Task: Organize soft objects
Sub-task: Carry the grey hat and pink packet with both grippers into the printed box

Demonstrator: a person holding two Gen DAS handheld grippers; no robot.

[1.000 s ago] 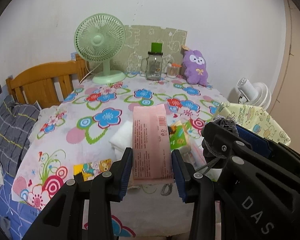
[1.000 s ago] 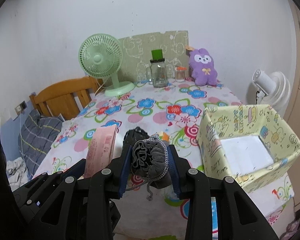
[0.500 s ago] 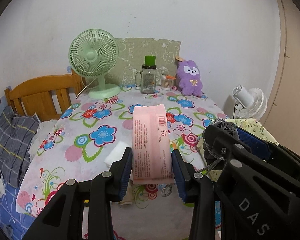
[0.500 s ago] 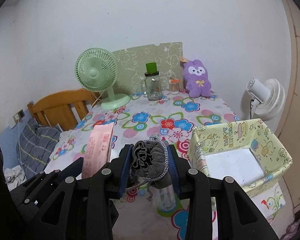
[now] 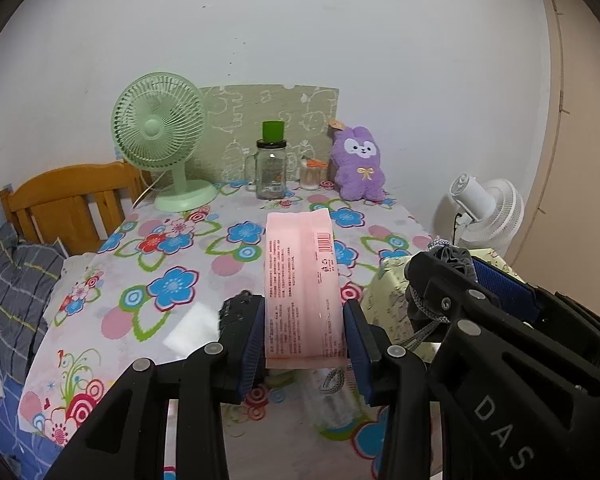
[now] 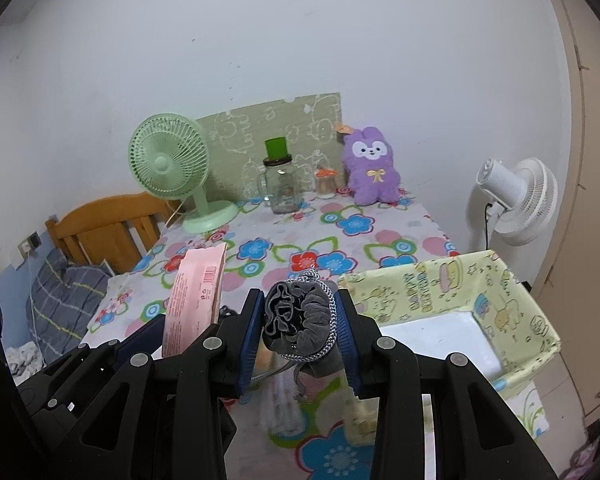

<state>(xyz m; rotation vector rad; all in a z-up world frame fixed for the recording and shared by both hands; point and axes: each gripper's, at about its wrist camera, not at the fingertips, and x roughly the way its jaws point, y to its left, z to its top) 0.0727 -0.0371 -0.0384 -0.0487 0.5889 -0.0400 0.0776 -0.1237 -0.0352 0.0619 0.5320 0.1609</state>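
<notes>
My left gripper (image 5: 303, 340) is shut on a flat pink packet (image 5: 300, 280) and holds it upright above the near edge of the floral table (image 5: 172, 264). The packet also shows in the right wrist view (image 6: 194, 304). My right gripper (image 6: 298, 320) is shut on a bunched grey drawstring pouch (image 6: 298, 320), held above the table just left of the yellow fabric box (image 6: 452, 292). The right gripper and pouch show at the right in the left wrist view (image 5: 452, 264). A clear plastic item (image 6: 282, 412) lies on the table below the grippers.
A green desk fan (image 5: 160, 148), a glass jar with a green lid (image 5: 272, 168), a small jar (image 5: 312, 174) and a purple plush rabbit (image 5: 360, 164) stand along the back wall. A wooden bed frame (image 5: 68, 204) is at left; a white fan (image 6: 516, 200) at right.
Both grippers have lifted and drawn back from the table with their objects still held. The table and box now look lower and farther away.
</notes>
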